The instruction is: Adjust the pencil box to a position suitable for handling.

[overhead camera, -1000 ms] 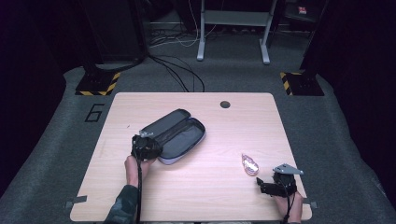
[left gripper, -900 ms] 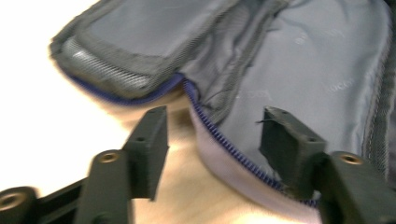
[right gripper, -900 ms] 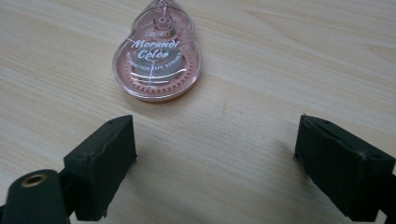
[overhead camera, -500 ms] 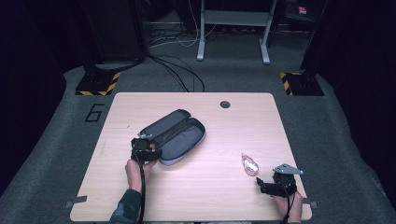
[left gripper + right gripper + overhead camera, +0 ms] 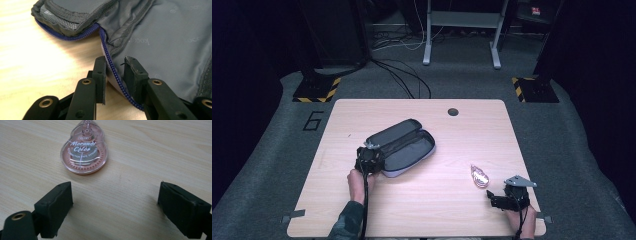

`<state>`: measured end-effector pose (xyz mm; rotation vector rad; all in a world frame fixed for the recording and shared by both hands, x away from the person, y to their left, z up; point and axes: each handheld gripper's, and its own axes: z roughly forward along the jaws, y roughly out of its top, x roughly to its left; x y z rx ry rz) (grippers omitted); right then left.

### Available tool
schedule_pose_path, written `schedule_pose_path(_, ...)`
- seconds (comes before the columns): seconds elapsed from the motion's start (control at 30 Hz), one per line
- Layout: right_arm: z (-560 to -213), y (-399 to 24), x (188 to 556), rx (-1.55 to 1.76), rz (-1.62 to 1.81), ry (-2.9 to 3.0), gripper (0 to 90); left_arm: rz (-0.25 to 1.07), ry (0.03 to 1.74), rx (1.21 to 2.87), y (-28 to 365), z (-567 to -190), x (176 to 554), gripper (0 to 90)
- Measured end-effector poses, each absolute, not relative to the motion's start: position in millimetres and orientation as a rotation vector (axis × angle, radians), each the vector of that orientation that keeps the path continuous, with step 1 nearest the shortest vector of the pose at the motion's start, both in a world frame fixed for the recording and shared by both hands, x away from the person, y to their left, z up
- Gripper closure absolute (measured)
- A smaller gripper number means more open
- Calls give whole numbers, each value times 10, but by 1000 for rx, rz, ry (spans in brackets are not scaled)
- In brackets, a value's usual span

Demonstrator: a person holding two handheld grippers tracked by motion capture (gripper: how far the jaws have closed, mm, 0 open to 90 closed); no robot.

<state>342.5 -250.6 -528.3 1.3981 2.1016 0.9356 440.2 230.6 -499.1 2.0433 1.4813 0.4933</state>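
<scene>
A grey pencil case [image 5: 404,145] lies open in the middle of the table, its lid folded back. My left gripper [image 5: 370,159] is at the case's near left end. In the left gripper view its jaws [image 5: 115,75] are closed to a narrow gap on the case's rim, with the blue zipper [image 5: 112,66] running between them. A clear pink correction tape dispenser [image 5: 479,176] lies flat on the wood at the right. My right gripper [image 5: 491,199] rests just short of it, open wide, and the dispenser [image 5: 84,152] lies beyond its fingertips [image 5: 115,205].
The wooden table [image 5: 422,215] has a round cable hole [image 5: 453,111] near its far edge. Black cables and a metal stand's legs [image 5: 462,30] are on the grey floor behind. The table's front edge is close under both hands.
My left gripper has edged slightly right, further onto the case's end. The right gripper and the correction tape have stayed where they were.
</scene>
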Motion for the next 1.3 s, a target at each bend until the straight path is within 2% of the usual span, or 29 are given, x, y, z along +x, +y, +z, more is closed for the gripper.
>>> schedule_pose_path(0.13, -5283, -2509, 3424, 1396, 933, 2106, 122, 510, 1377, 2094, 2260, -5004, 4454, 734)
schedule_pose_path(0.3, -5283, -2508, 3424, 1397, 933, 2105, 123, 445, 1307, 2107, 2246, -5008, 4517, 745)
schedule_pose_path(1.3, -5283, -2508, 3424, 1397, 934, 2106, 123, 331, 1027, 2238, 2033, -4998, 4646, 775)
